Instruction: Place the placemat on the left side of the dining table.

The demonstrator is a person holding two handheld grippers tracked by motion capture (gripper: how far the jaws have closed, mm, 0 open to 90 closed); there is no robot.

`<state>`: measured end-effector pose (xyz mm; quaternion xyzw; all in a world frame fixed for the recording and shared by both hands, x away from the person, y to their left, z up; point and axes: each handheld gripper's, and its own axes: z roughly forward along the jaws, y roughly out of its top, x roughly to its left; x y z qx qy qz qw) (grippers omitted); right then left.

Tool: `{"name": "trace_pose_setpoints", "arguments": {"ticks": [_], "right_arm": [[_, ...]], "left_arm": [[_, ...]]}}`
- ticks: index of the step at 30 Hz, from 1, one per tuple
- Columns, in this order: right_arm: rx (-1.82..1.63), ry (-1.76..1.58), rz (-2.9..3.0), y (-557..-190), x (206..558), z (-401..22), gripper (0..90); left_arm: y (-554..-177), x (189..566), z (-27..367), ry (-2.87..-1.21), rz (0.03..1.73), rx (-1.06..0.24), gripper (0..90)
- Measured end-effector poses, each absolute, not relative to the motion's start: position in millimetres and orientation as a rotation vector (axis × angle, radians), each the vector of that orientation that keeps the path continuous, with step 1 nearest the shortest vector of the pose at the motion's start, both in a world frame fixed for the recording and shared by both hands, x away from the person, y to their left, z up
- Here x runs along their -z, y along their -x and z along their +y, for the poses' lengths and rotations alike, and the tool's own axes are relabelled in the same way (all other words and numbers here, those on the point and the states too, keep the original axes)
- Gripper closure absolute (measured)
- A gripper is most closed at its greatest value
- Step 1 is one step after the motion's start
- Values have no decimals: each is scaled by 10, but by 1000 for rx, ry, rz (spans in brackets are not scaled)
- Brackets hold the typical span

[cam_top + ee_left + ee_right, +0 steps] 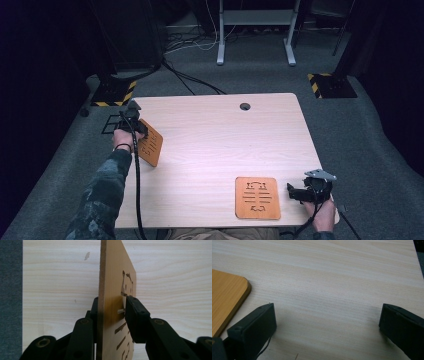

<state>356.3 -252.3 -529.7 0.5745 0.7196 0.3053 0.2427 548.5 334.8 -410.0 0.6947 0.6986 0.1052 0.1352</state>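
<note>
We are seeing one cut-out board [113, 290] standing on edge between the jaws of the left gripper [134, 121], one jaw lying against each of its faces, above the worktop [215, 135] near that worktop's left edge. A second cut-out board [257, 197] is lying flat on the worktop near its front edge, just beside the jaws of the right gripper [298, 192] and outside their gap. Those jaws are resting wide apart with bare worktop lying between them.
</note>
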Motion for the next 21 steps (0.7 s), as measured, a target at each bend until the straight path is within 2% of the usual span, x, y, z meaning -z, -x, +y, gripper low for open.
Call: {"name": "trace_pose_setpoints", "arguments": {"ticks": [4, 21], "right_arm": [[-833, -1569, 1968, -3562, 5297, -2524, 3], [-833, -1572, 1966, -3561, 5296, -2522, 2]], "left_arm": [[-5478, 4145, 3342, -2006, 2019, -322, 631], [-5458, 4229, 3446, -2000, 2011, -301, 576]]}}
